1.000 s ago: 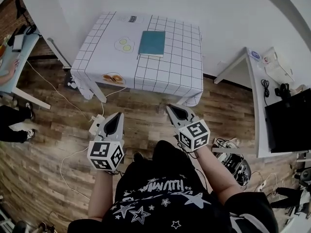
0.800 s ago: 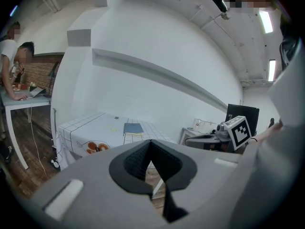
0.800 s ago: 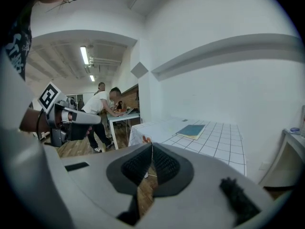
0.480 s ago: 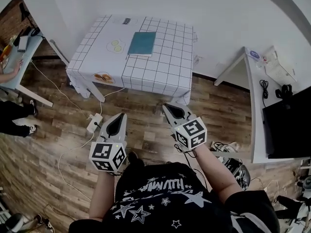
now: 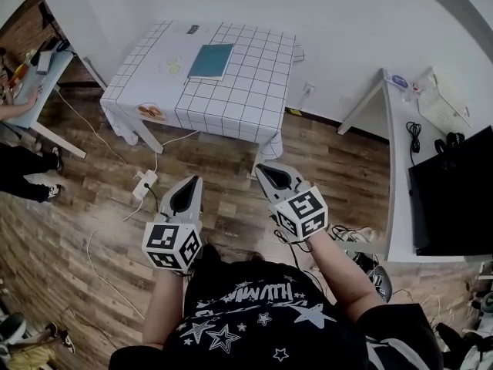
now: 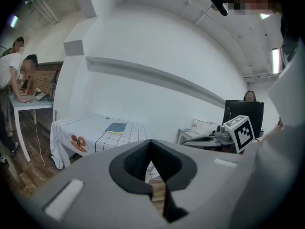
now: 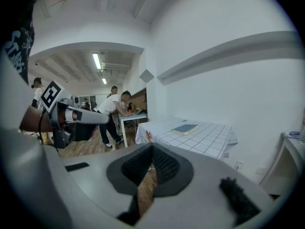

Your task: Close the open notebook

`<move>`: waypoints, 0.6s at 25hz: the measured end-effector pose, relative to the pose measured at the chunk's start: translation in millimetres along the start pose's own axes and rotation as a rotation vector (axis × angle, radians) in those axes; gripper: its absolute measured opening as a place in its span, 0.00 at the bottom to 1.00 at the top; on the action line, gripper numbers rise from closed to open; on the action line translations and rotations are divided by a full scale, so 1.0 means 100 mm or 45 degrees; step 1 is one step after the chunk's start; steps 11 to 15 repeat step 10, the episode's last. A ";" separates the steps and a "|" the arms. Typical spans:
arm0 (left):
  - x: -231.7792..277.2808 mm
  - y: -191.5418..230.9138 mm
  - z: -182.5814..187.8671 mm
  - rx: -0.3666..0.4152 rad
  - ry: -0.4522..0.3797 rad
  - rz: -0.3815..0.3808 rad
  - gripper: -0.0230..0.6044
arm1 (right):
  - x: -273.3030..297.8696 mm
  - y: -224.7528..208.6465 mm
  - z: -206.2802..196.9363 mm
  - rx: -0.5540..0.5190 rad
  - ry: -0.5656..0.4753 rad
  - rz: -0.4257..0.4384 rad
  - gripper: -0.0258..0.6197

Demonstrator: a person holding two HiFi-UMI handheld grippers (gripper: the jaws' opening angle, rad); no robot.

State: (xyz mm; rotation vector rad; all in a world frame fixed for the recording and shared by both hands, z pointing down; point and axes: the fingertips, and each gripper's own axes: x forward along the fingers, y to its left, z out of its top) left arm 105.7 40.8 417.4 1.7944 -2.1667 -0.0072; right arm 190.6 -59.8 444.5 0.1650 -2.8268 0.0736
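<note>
Jaws of left gripper (image 5: 188,182) and right gripper (image 5: 263,169) are pressed together with nothing between them, over wooden floor (image 5: 92,206). Teal notebook (image 5: 210,61) lies closed at 12 o'clock, well apart, on checked table (image 5: 246,99).

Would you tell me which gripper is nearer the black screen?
Right. The right gripper hangs over the floor left of the black screen; the left gripper is farther left again.
</note>
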 end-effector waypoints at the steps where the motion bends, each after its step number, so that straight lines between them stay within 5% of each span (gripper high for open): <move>1: -0.01 -0.09 -0.01 0.004 -0.004 0.003 0.05 | -0.08 -0.01 -0.03 -0.006 0.002 0.006 0.06; 15: -0.07 -0.68 -0.23 0.007 0.002 0.029 0.05 | -0.68 -0.21 -0.25 0.000 -0.001 0.003 0.06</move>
